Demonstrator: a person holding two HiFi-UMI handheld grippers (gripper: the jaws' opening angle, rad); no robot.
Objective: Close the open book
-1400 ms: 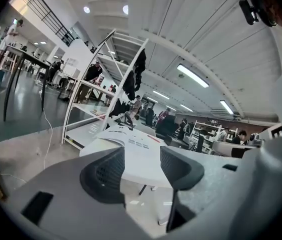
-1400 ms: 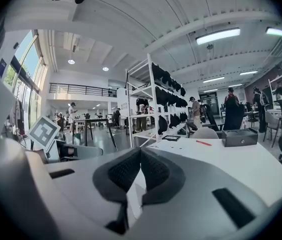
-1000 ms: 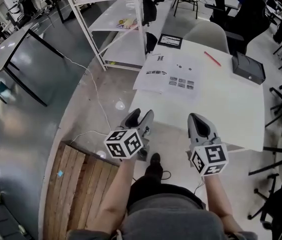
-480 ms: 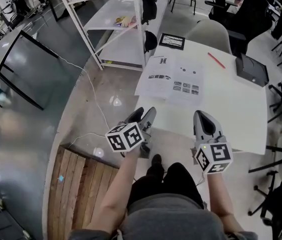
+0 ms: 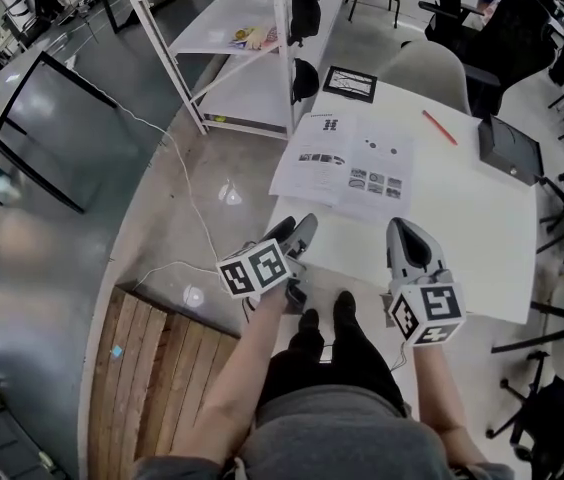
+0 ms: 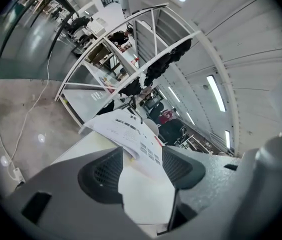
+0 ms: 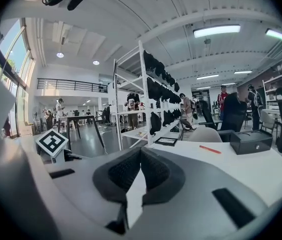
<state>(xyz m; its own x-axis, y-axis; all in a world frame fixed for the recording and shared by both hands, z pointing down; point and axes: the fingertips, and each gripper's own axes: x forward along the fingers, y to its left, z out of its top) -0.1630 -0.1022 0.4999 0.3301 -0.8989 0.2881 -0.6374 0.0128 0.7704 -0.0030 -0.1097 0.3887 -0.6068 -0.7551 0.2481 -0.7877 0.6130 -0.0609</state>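
Observation:
The open book (image 5: 347,157) lies flat on the white table (image 5: 462,228), its printed pages face up, near the table's far left side. Over the table's near left corner, a little short of the book, my left gripper (image 5: 295,232) is open. In the left gripper view the book (image 6: 127,130) shows through the gap between the jaws of the left gripper (image 6: 143,160). My right gripper (image 5: 406,232) hovers over the table's near edge, shut on nothing. In the right gripper view the right gripper (image 7: 141,156) has its pads touching at the tip.
A red pen (image 5: 440,127), a black box (image 5: 509,149) and a black-framed card (image 5: 350,84) lie at the table's far side. A white shelf rack (image 5: 242,38) stands to the left, chairs (image 5: 430,68) beyond. A wooden pallet (image 5: 157,368) and a cable lie on the floor.
Both grippers have crept forward toward the table and the book, the left one a bit more. Neither jaw state has changed.

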